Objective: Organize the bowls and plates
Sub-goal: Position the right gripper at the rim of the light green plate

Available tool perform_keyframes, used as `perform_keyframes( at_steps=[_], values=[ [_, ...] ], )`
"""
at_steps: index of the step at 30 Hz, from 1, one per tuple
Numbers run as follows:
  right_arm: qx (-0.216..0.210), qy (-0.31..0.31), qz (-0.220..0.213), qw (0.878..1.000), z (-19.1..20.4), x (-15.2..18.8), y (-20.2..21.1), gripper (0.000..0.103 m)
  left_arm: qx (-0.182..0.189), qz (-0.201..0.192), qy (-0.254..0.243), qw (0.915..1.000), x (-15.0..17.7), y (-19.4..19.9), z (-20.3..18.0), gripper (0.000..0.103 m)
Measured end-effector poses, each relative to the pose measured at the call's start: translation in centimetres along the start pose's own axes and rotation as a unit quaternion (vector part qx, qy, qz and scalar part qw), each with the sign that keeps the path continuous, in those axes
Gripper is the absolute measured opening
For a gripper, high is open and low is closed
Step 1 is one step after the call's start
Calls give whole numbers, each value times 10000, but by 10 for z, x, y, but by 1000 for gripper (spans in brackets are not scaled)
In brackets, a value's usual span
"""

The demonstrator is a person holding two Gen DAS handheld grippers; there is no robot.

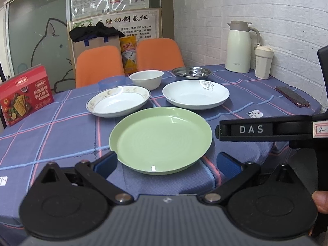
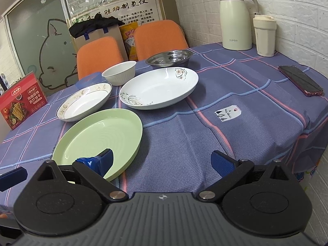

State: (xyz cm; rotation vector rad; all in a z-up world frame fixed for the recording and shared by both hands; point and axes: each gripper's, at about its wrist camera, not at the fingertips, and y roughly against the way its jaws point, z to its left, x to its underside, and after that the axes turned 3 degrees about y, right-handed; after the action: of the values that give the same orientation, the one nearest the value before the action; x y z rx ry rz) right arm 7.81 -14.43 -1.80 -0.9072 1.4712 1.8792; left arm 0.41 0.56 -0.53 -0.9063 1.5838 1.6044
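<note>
With nothing yet gripped, both the left gripper (image 1: 167, 162) and right gripper (image 2: 162, 162) are held with fingers apart near the green plate (image 1: 161, 139), judged the first to be stacked.

I see white brick-pattern wall (image 1: 256, 4) at frame right, frosted glass panel (image 1: 37, 41) w/ cat outline upper left, posters (image 1: 114, 6) top centre. Two orange chairs (image 1: 160, 53) behind table w/ blue plaid cloth (image 1: 61, 127). Light even, indoor.
</note>
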Motion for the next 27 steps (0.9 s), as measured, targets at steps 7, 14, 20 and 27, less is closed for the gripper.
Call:
perform_keyframes(
  at_steps=[7, 14, 20, 27],
  values=[
    [7, -45, 18, 10000, -2, 0, -3, 90, -2, 16, -27, 10000, -2, -3, -2, 103],
    [15, -73, 28, 10000, -4, 0, -4, 90, 15, 72, -49, 10000, -1, -6, -3, 103],
    [-1, -77, 0, 10000, -4, -2, -3, 90, -6, 46, -72, 10000, -1, -3, -3, 103],
    [-28, 31, 65, 10000, 1, -3, -5, 90, 14, 73, 16, 10000, -3, -5, 1, 103]
  ],
)
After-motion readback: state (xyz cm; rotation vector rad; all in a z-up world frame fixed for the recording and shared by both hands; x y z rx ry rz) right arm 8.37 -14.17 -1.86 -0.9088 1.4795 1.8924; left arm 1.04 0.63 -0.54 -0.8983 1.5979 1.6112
